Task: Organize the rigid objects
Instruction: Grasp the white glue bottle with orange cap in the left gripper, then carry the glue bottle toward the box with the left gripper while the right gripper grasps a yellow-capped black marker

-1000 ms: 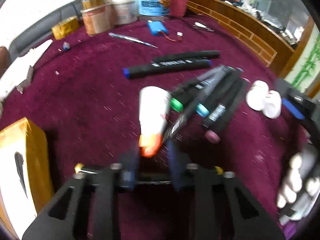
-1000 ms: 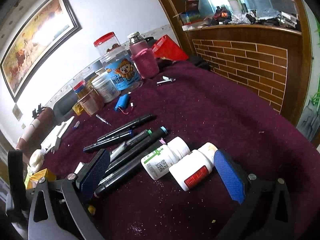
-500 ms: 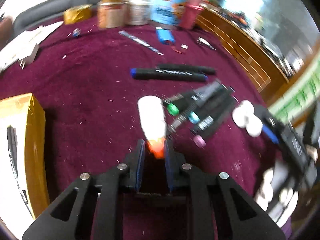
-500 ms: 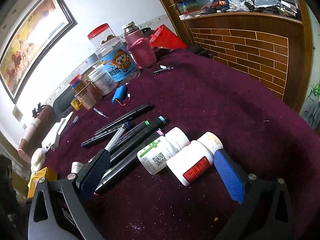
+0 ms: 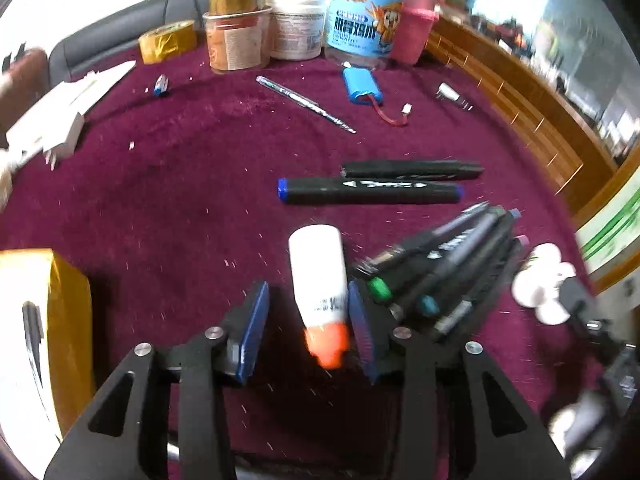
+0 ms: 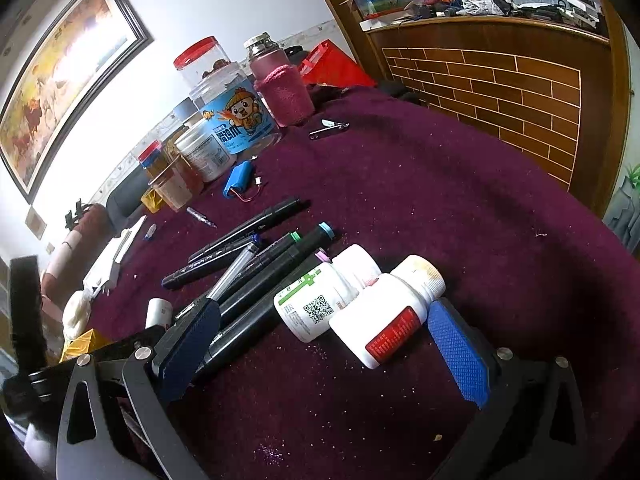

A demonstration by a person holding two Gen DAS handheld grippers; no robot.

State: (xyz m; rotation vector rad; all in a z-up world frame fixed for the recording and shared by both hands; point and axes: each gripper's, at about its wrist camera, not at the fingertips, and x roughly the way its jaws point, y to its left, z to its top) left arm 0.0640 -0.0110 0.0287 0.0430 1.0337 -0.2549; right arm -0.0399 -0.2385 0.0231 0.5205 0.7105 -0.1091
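Left gripper (image 5: 308, 330): jaws opening around small white squeeze bottle with orange cap (image 5: 320, 292), lying on maroon felt tabletop (image 5: 180, 184) left of black marker bundle (image 5: 440, 268). Right gripper (image 6: 328, 344): wide open, straddling two white pill bottles (image 6: 360, 304), gripping nothing.

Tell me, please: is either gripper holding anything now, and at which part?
Nothing is held. The left gripper is opening around the glue bottle; the right gripper is open.

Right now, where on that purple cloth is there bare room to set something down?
Bare cloth runs between the brick-pattern counter and the pill bottles, and between the yellow box and the glue bottle. Crowded: the marker pile and the jars.
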